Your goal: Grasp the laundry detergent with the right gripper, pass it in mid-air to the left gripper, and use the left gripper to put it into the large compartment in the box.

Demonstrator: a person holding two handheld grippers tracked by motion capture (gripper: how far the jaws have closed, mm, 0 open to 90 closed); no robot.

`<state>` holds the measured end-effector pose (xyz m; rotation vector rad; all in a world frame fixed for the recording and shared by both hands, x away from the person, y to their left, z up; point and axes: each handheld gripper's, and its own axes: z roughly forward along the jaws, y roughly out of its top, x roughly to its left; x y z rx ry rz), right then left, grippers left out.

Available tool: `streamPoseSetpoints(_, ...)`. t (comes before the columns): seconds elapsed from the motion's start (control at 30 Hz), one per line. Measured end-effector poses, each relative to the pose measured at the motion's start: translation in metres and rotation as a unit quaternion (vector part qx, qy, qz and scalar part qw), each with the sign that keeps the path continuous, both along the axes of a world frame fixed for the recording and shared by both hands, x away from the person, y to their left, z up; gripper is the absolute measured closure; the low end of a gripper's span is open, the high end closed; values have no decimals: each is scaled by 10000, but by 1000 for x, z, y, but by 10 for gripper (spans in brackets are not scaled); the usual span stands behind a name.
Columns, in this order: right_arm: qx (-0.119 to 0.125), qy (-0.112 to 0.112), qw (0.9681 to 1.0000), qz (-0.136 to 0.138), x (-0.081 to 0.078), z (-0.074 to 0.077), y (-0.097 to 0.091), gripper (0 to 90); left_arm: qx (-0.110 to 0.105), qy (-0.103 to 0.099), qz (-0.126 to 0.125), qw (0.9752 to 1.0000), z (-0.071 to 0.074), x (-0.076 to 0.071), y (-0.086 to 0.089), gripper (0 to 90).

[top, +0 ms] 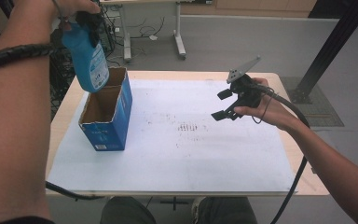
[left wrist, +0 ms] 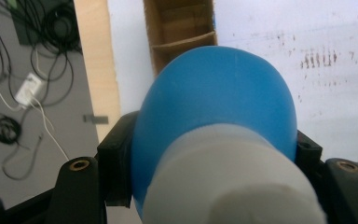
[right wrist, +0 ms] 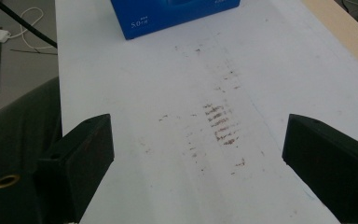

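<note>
Blue plastic takes up most of the left gripper view: a blue bottle (left wrist: 214,102) with a white cap (left wrist: 228,182) sits between the two black jaws, which press on its neck from either side. The cap is blurred and cut off at the bottom edge, and the bottle's body hides much of what lies under it. In the high view the left gripper (top: 86,21) sits at the top left, partly covered by the left hand (top: 74,5), which is cut off by the upper edge. The bottle (top: 87,58) hangs from it cap-up, slightly tilted, its lower end at the rim of the open blue cardboard box (top: 107,114). Whether the bottle's base touches the box wall is hard to tell. The label print on the bottle is too small to read.

The box stands at the left of the white sheet (top: 177,154) that covers the wooden table (top: 303,186). Faint brown scuff marks (top: 189,127) lie in the middle of the sheet.

Farther right, the right gripper (top: 223,105) hovers above the sheet in the right hand (top: 263,109), well apart from the bottle and box. Its jaws stand spread with nothing between them. In the right gripper view, the box (right wrist: 175,14) is cut off at the top edge.
</note>
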<state>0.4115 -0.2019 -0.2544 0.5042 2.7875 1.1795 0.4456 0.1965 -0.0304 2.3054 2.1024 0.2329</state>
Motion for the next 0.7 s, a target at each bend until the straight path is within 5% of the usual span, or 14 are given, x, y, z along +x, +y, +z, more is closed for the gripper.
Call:
streamPoseSetpoints(0.43, -55, -47, 10000, 40, -1, 4, 1, 93, -75, 24, 785, 9969, -11, 1, 23, 362)
streamPoseSetpoints(0.7, -107, -49, 9999, 63, -1, 4, 2, 93, -149, -3, 924, 9956, -13, 1, 28, 363)
